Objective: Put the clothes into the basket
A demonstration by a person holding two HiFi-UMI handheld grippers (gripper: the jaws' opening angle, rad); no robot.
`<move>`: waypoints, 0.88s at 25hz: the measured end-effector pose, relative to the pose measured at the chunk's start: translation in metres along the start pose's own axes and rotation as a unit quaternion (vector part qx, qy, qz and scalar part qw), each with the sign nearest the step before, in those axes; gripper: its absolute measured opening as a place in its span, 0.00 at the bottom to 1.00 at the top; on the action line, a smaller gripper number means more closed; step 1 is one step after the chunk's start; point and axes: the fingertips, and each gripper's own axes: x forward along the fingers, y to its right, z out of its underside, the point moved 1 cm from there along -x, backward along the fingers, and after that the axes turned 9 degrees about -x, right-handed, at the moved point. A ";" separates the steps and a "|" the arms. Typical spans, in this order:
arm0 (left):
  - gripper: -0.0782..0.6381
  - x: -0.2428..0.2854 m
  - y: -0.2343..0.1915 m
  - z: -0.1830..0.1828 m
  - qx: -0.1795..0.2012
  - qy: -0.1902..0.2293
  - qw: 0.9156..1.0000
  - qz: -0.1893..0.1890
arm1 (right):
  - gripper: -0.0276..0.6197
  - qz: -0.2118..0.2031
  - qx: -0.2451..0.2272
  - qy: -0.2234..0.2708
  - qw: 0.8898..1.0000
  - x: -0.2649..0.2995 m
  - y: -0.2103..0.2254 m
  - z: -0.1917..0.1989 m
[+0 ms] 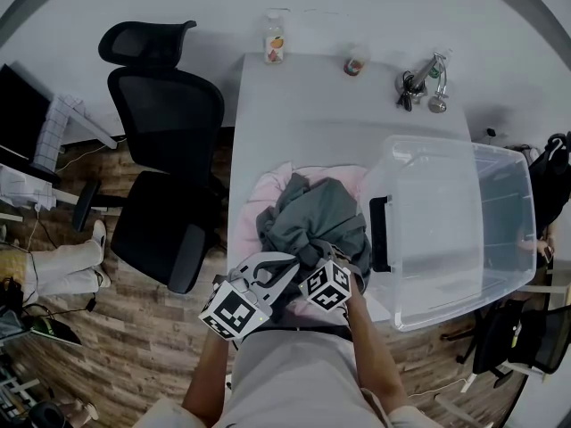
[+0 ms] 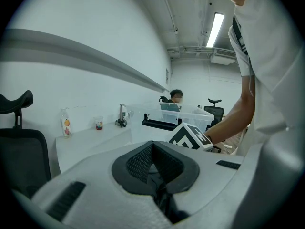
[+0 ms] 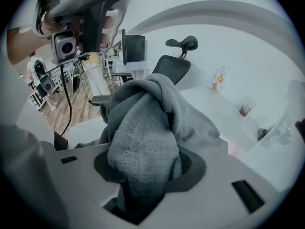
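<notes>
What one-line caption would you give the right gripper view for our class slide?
The right gripper clamps a bunched grey cloth garment, white table beyond.

A white desk (image 1: 303, 105) stands against a pale wall. Along its far edge, a clear bottle with an orange label (image 1: 274, 41) sits near the left corner. A small cup (image 1: 355, 62) is toward the middle, and a cluster of metal objects (image 1: 421, 83), too small to tell apart, lies near the right corner. A black office chair (image 1: 165, 141) stands just off the desk's left edge on a wood-plank floor (image 1: 71, 328). Farther left are a dark monitor (image 1: 22, 114) and someone's light-trousered legs (image 1: 62, 266). The left gripper view shows a lit ceiling strip light (image 2: 215, 28) and a second black chair (image 2: 214, 109).
</notes>
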 end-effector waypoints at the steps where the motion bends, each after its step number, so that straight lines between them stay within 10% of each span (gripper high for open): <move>1: 0.11 -0.001 0.000 0.002 -0.002 -0.002 1.000 -0.001 | 0.31 0.000 0.008 0.003 1.000 -0.002 0.001 -0.001; 22: 0.11 -0.014 0.001 -0.014 0.030 0.001 1.000 -0.002 | 0.28 0.074 0.094 0.138 0.983 -0.103 0.039 -0.057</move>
